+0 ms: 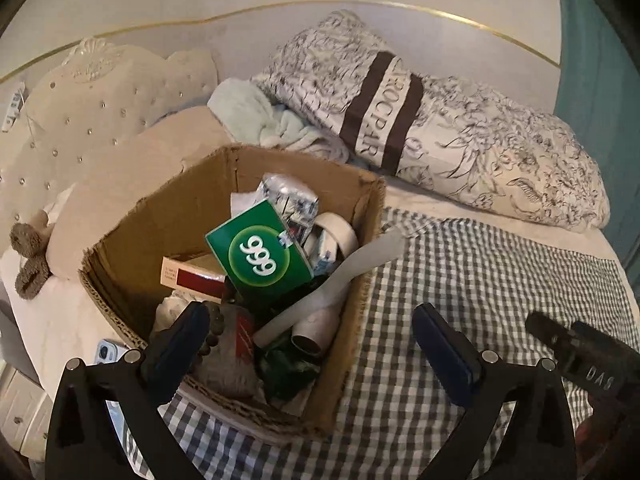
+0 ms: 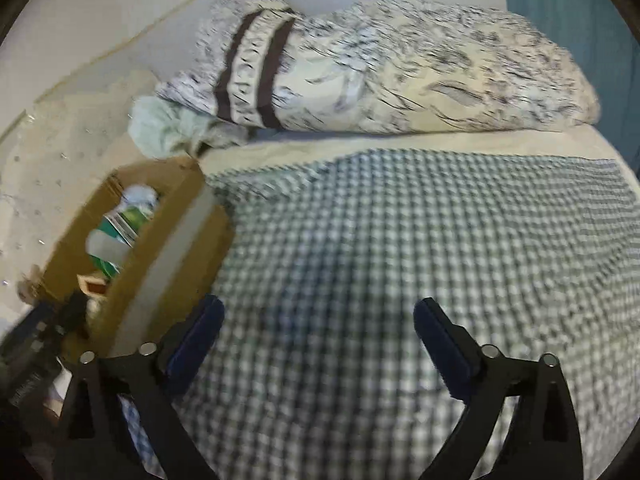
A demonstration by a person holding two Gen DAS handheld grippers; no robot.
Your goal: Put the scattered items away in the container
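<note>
Setting: a bed [image 1: 500,280] with a grey-and-white checked cloth [image 2: 400,240] spread over it; a tufted cream headboard [image 1: 80,120] at the far left
Container: an open cardboard box [image 1: 168,208] standing on the bed at the left edge of the checked cloth; in the right wrist view it lies at the far left [image 2: 176,248], blurred
Inside the box: a green carton marked 999 [image 1: 260,256] propped upright in the middle; a red-and-cream flat box [image 1: 192,276] to its left; a roll of white tape [image 1: 340,232] to its right; a foil blister pack [image 1: 288,196] behind; a long grey strip [image 1: 352,268] leaning over the right wall; a string of dark beads [image 1: 210,332] near the front; a white tube [image 1: 316,332] beside it
Left gripper [image 1: 308,344]: fingers spread as wide as they go, nothing between the pads; it hangs over the near corner of the box, left finger [image 1: 180,340] above the contents, right finger [image 1: 444,352] above the cloth outside the box
Right gripper [image 2: 316,340]: fingers fully apart and empty, above bare checked cloth, to the right of the box; its black body also shows at the lower right edge of the left wrist view
Behind the box: a floral pillow with brown stripes [image 1: 420,120]; a pale green towel [image 1: 260,120] bunched beside it
Left of the box: a phone [image 1: 110,354] lying on the white sheet, just beside the box's near corner; a brown plush toy [image 1: 28,256] further left
</note>
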